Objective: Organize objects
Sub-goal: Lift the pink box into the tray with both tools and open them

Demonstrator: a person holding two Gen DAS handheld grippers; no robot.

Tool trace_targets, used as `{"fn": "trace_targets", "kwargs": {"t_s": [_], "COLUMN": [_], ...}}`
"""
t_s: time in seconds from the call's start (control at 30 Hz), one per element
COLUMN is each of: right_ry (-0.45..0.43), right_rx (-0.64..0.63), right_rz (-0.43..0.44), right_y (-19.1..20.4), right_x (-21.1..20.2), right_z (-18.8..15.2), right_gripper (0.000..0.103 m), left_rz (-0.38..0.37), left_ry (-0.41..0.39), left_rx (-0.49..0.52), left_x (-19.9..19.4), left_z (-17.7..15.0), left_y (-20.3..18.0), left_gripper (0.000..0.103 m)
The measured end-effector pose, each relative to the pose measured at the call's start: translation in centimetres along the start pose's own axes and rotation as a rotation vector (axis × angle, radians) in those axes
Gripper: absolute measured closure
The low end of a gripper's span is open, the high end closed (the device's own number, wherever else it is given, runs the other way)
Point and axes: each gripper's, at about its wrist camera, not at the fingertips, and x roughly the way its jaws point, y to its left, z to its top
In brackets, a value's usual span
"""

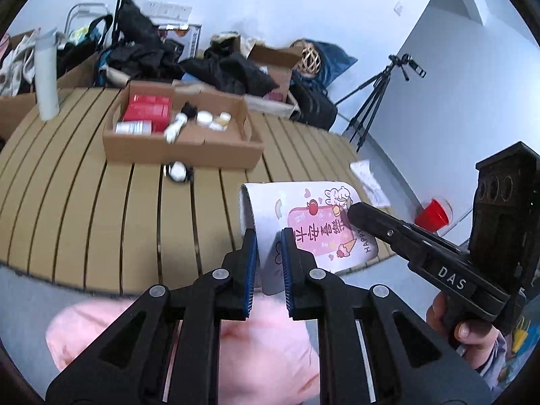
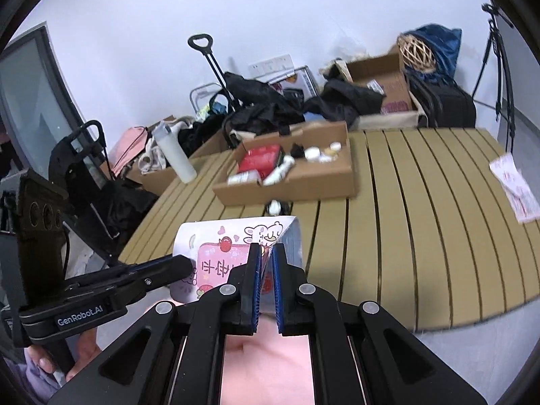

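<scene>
Over the slatted table (image 1: 101,209), both tools, left (image 1: 268,260) and right (image 2: 266,270), pinch the printed bag (image 1: 303,222).

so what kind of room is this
Probably a spare room used as a recording setup, not a tidy home. A slatted table stands against a bare white wall, with bags and cardboard boxes piled behind it and a camera tripod nearby.
</scene>
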Motion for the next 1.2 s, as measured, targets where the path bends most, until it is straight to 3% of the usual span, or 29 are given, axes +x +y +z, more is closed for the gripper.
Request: {"fn": "trace_targets", "kwargs": {"t_s": [0.13,0.33,0.67,0.8,0.9,1.07,1.2], "right_ry": [-0.030,-0.031,0.066,0.133,0.200,0.303,0.353], "right_rx": [-0.034,-0.027,-0.016,0.025,0.029,0.041,0.020], "right_rz": [-0.004,0.033,0.030,0.037,-0.006,-0.059,-0.103], "right_y": [0.4,-0.8,-4.6,-7.2,-8.9,-11.0,-11.4], "right_x": [1.0,3.5,13.0,18.3,22.9,29.1,32.3], "right_z": [4.1,10.5,18.8,19.7,19.3,17.2,15.5], "right_gripper": [0.096,0.096,0.096,0.096,0.096,0.096,0.096], "left_rz": [0.015,0.023,0.045,0.078,0.102,0.139,0.162], "left_ry": [-0.036,-0.024,0.054,0.101,0.156,0.247,0.301], "left_rx": [0.006,0.012,0.001,-0.009,-0.030,-0.064,-0.081], "left_x": [0.4,2.4,11.3,16.3,20.4,26.5,29.1], "left_z": [4.0,10.9,18.9,19.9,19.9,18.3,16.6], "left_y": [0.1,0.7,4.9,6.9,8.8,12.3,14.1], "left_gripper": [0.092,0.092,0.093,0.093,0.093,0.093,0.093]}}
